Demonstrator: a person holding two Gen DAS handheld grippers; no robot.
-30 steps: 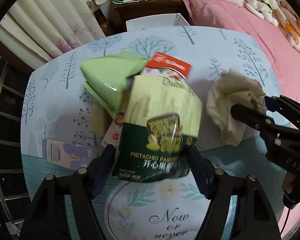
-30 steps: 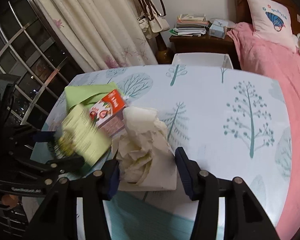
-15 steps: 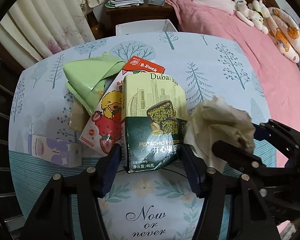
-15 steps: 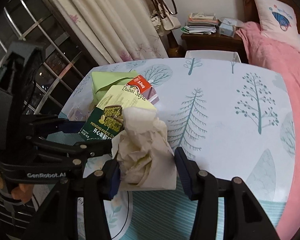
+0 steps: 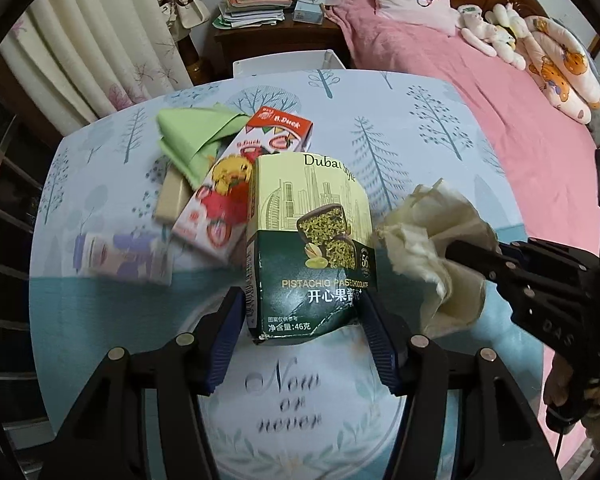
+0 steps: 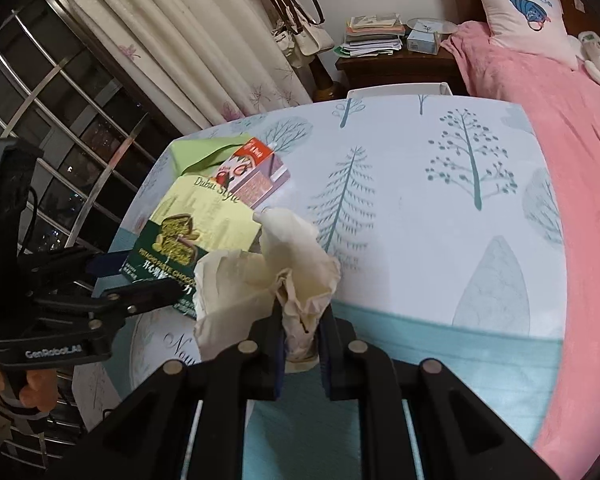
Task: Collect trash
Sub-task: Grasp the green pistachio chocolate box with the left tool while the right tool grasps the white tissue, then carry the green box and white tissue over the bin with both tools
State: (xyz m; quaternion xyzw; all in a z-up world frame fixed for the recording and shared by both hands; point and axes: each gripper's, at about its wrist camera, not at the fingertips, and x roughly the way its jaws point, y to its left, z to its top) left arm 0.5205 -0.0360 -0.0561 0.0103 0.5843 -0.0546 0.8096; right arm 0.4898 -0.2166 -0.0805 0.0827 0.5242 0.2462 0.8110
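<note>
My left gripper pinches the chocolate box above the tabletop. My right gripper squeezes the crumpled tissue. I should hold both tight and lift slowly.

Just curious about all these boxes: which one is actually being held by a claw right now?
The green pistachio chocolate box, between the left gripper fingers. The strawberry duck carton and purple box lie untouched on the table.

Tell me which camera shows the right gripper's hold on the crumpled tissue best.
The right wrist view: the right gripper pinches the crumpled tissue between nearly closed fingers. The left wrist view shows the tissue from the side, one finger across it.
</note>
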